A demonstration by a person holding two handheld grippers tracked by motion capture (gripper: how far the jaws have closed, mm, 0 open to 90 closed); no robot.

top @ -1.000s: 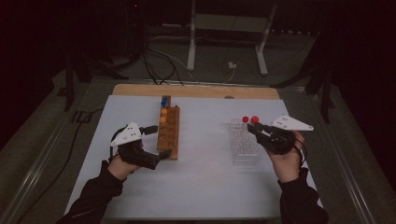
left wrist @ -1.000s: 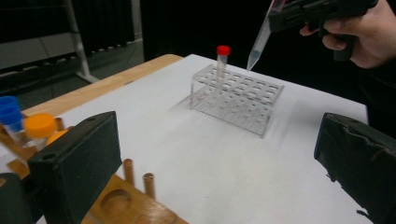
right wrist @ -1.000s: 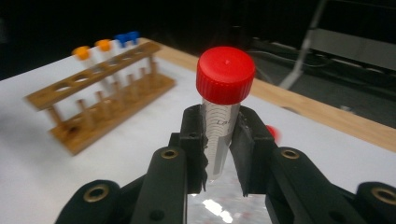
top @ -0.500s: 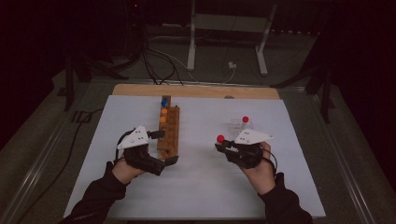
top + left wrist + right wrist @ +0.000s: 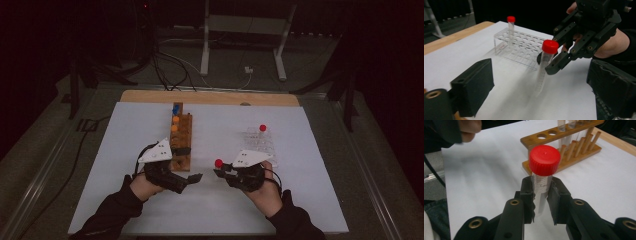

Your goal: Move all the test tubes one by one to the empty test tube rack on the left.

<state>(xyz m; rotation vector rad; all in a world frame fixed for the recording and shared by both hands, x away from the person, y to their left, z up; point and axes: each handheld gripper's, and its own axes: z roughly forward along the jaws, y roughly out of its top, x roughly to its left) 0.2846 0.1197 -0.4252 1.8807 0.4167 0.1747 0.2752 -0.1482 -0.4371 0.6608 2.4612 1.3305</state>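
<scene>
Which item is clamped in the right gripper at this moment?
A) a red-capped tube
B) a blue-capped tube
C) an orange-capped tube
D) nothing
A: the right gripper has its jaws closed on the clear body of the red-capped tube, just below the cap.

On the bench (image 5: pixel 125 200), the wooden rack (image 5: pixel 181 142) stands left of centre and the clear rack (image 5: pixel 261 145) right, one tube (image 5: pixel 262 131) in its far side. Between them, nearer the front edge, the right claw (image 5: pixel 218 172) holds a capped tube (image 5: pixel 218 163) upright, opposite the left claw (image 5: pixel 196 177).
</scene>
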